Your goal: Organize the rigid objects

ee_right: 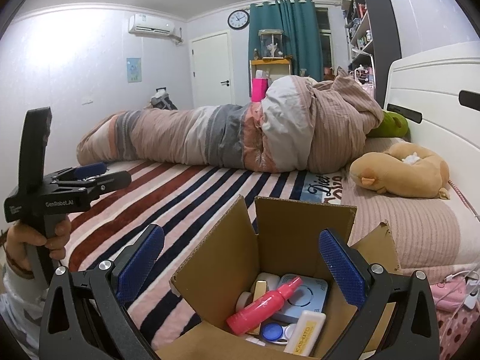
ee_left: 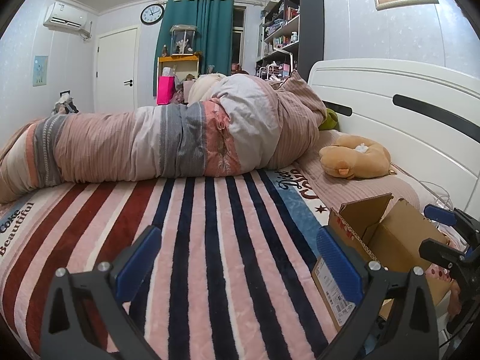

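An open cardboard box [ee_right: 288, 237] stands on the striped blanket near the bed's front edge; it also shows in the left wrist view [ee_left: 399, 240]. Inside lie a pink spray bottle [ee_right: 264, 303], a light blue square device [ee_right: 306, 300], a white case [ee_right: 306, 330], a blue and white contact lens case [ee_right: 277, 331] and other small items. My right gripper [ee_right: 241, 267] is open and empty, hovering over the box's opening. My left gripper [ee_left: 238, 261] is open and empty above the blanket, left of the box; it also shows in the right wrist view [ee_right: 99, 172].
A rolled quilt [ee_left: 168, 141] lies across the bed behind the striped blanket [ee_left: 210, 255]. A tan plush toy [ee_left: 354, 156] rests by the white headboard [ee_left: 390, 96]. A green plush [ee_right: 390, 124] peeks out behind the quilt. Cables and a pink dotted item [ee_right: 456, 309] lie right of the box.
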